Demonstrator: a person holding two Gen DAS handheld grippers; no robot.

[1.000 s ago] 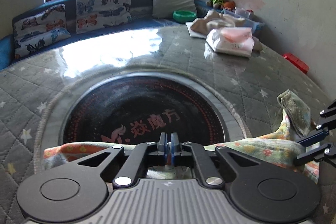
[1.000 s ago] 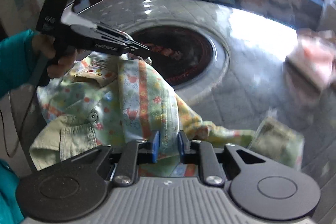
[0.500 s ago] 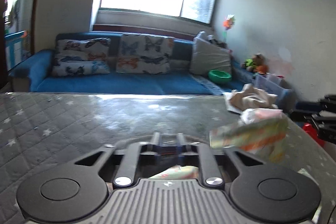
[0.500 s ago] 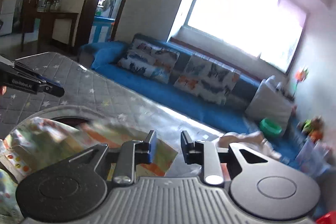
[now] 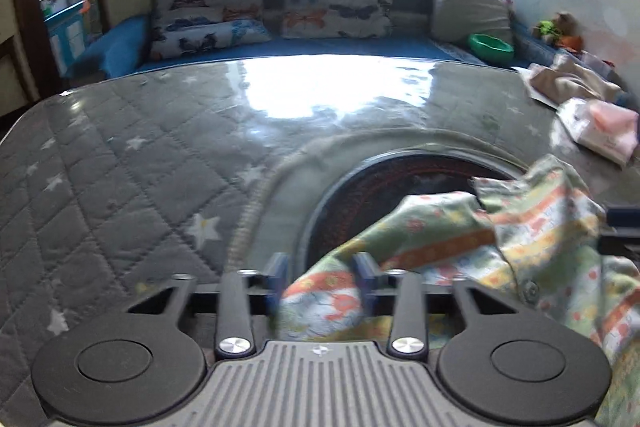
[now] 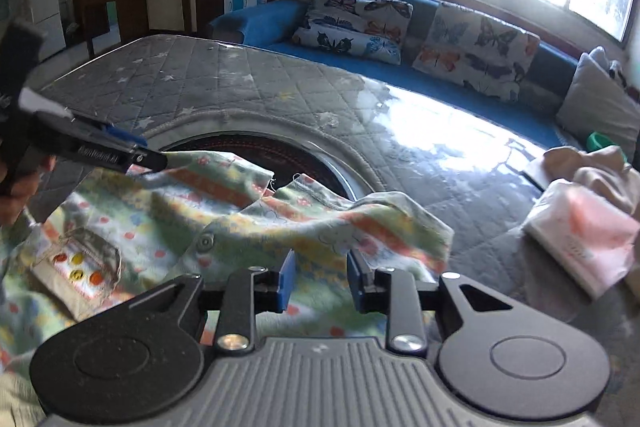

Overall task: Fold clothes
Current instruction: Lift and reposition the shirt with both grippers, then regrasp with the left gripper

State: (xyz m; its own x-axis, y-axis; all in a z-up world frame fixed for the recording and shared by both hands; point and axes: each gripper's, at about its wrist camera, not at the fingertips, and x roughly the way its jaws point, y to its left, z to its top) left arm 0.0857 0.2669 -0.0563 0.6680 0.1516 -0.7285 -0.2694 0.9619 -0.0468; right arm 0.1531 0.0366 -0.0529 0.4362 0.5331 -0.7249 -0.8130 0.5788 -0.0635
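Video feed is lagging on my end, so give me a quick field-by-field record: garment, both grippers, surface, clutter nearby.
garment: patterned child's shirt, rumpled, partly over the dark round inset
left gripper: jaws apart, shirt fabric between the fingers
right gripper: jaws apart, above the shirt's near edge
surface: grey quilted table cover with stars
nearby clutter: pink-and-white tissue pack and beige cloth, to the right of the shirt
fold state: not folded yet
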